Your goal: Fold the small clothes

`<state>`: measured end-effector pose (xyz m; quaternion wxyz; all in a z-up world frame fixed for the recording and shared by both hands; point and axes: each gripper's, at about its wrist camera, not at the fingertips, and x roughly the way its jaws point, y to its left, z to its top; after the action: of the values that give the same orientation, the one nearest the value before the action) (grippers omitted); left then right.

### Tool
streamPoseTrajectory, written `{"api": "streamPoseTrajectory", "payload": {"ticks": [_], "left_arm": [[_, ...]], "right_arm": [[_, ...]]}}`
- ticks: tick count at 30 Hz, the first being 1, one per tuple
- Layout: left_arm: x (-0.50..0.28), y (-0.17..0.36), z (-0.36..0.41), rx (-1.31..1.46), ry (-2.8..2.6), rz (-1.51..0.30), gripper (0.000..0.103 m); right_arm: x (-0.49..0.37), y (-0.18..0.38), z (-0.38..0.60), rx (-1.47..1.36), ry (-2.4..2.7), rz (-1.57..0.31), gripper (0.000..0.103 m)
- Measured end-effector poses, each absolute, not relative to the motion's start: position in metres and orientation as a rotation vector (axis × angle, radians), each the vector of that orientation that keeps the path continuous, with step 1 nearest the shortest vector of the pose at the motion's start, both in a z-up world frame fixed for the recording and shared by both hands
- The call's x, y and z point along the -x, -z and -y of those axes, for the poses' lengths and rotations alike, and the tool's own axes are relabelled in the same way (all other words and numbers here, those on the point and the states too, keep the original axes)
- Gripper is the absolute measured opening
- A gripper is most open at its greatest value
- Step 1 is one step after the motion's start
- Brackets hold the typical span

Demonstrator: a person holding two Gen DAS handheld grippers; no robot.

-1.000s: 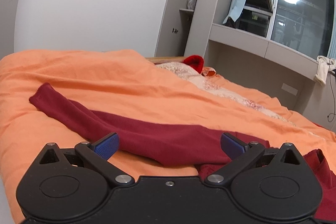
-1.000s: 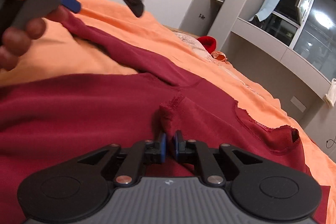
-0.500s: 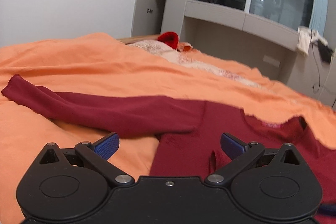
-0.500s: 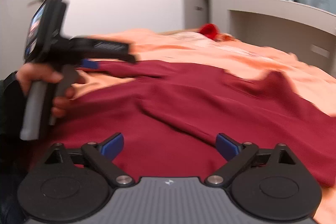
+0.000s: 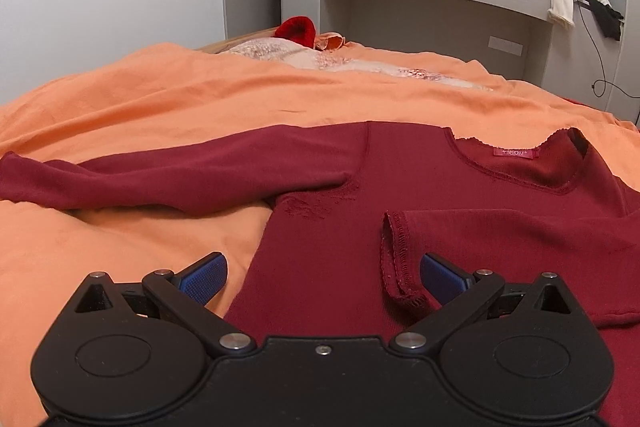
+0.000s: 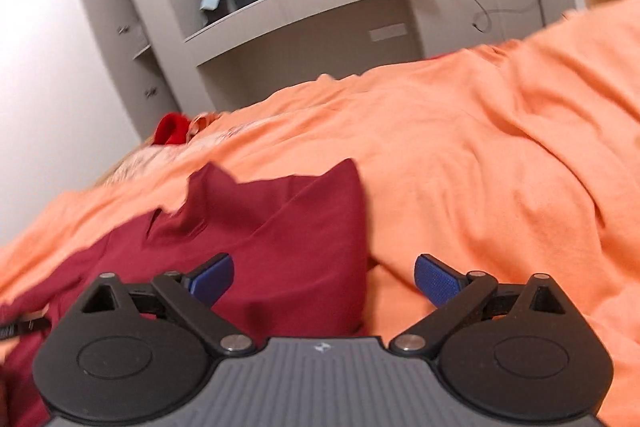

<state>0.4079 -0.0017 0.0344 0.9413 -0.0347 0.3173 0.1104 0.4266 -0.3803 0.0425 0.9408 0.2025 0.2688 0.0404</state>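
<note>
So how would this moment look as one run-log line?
task: fold shirt | one sleeve folded in | other sleeve spread | left gripper open | right gripper open, just released

A matt dark-red knit top [image 5: 340,247] with stitched hems lies on a soft, wrinkled orange cotton-like bedspread [image 5: 200,99]; gripper pads [image 5: 202,277] are textured blue.

Open tongs [image 6: 324,277] over maroon shirt [image 6: 280,235]

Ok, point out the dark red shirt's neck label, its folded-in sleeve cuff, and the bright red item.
neck label [image 5: 515,152], left wrist view, label's middle
sleeve cuff [image 5: 396,259], left wrist view, stitched hem
bright red item [image 5: 297,30], left wrist view, its centre
</note>
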Motion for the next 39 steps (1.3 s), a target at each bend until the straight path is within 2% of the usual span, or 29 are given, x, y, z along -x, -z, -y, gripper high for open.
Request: {"api": "streamPoseTrajectory", "payload": {"ticks": [3,5,6,7,8,10,12,16,18,21,22,24,26,32,36,39], "left_arm": [[-0.408,-0.036,0.000,0.078,-0.221,-0.650,0.102],[-0.410,-0.035,0.001,0.074,-0.223,-0.656,0.103],[-0.411,-0.034,0.002,0.069,-0.221,-0.661,0.103],[-0.412,-0.033,0.003,0.065,-0.220,-0.666,0.102],[-0.412,-0.032,0.004,0.061,-0.218,-0.670,0.102],[-0.413,-0.031,0.005,0.052,-0.214,-0.675,0.103],[-0.414,-0.031,0.005,0.047,-0.210,-0.678,0.103],[-0.413,-0.032,0.008,0.052,-0.196,-0.674,0.103],[-0.414,-0.031,0.011,0.038,-0.196,-0.679,0.103],[-0.415,-0.029,0.012,0.022,-0.194,-0.690,0.103],[-0.415,-0.029,0.013,0.020,-0.193,-0.691,0.103],[-0.415,-0.029,0.012,0.024,-0.189,-0.692,0.103],[-0.415,-0.029,0.011,0.028,-0.187,-0.693,0.103],[-0.415,-0.028,0.011,0.027,-0.187,-0.692,0.103],[-0.414,-0.027,0.012,0.025,-0.186,-0.689,0.103],[-0.414,-0.026,0.012,0.022,-0.187,-0.691,0.103]], "right_arm": [[-0.439,-0.031,0.385,-0.469,-0.062,-0.565,0.081],[-0.448,-0.025,0.385,-0.502,-0.049,-0.577,0.065],[-0.451,-0.022,0.386,-0.511,-0.047,-0.578,0.062],[-0.451,-0.019,0.386,-0.517,-0.046,-0.577,0.052],[-0.453,-0.018,0.386,-0.519,-0.043,-0.576,0.033],[-0.453,-0.017,0.389,-0.525,-0.038,-0.578,0.013],[-0.452,-0.018,0.392,-0.533,-0.024,-0.558,0.008],[-0.450,-0.017,0.397,-0.567,-0.013,-0.540,0.008],[-0.454,-0.014,0.395,-0.558,-0.011,-0.572,0.011],[-0.446,-0.017,0.396,-0.549,-0.020,-0.574,0.030],[-0.441,-0.020,0.396,-0.520,-0.027,-0.571,0.039],[-0.431,-0.027,0.391,-0.424,-0.028,-0.577,0.043],[-0.417,-0.034,0.384,-0.322,-0.023,-0.587,0.052],[-0.368,-0.045,0.352,0.014,-0.060,-0.562,0.066],[-0.355,-0.033,0.318,0.268,-0.058,-0.534,0.068],[-0.359,-0.026,0.304,0.330,-0.046,-0.521,0.064]]}}
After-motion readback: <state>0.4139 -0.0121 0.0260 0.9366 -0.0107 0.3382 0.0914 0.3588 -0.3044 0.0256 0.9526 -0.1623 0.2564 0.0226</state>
